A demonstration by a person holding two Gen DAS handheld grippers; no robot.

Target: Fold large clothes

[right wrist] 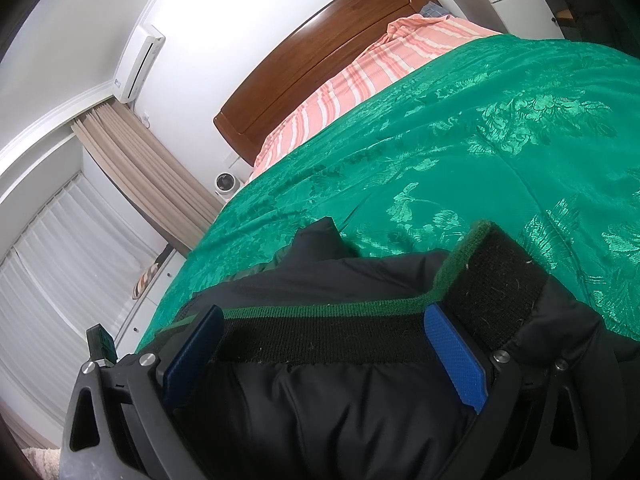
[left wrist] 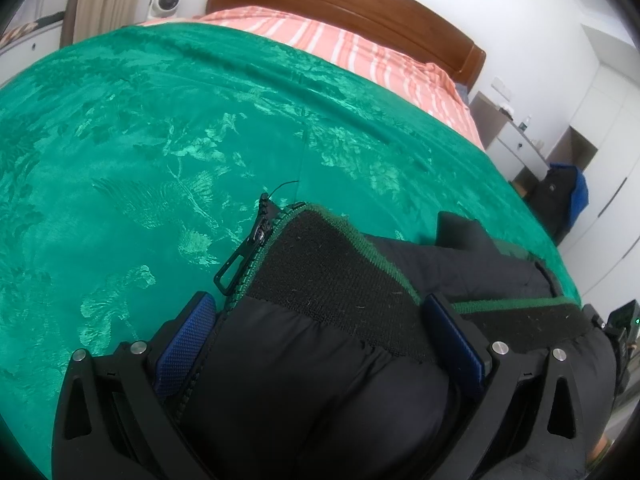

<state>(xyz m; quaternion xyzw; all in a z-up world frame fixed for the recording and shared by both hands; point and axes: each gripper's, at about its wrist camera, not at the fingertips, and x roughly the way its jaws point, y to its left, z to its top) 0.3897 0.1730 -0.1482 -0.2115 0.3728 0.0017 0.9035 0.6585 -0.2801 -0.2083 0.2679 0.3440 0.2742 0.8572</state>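
the black puffer jacket (left wrist: 320,380) lies on the green bedspread (left wrist: 160,140); soft, bulky, probably slippery, best held at its ribbed hem (right wrist: 332,338); left gripper (left wrist: 320,348) and right gripper (right wrist: 324,356) straddle it, jaws apart.

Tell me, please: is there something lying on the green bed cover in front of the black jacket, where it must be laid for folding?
Nothing visible. The green bed cover ahead of the black jacket shows only fabric up to the striped sheet.
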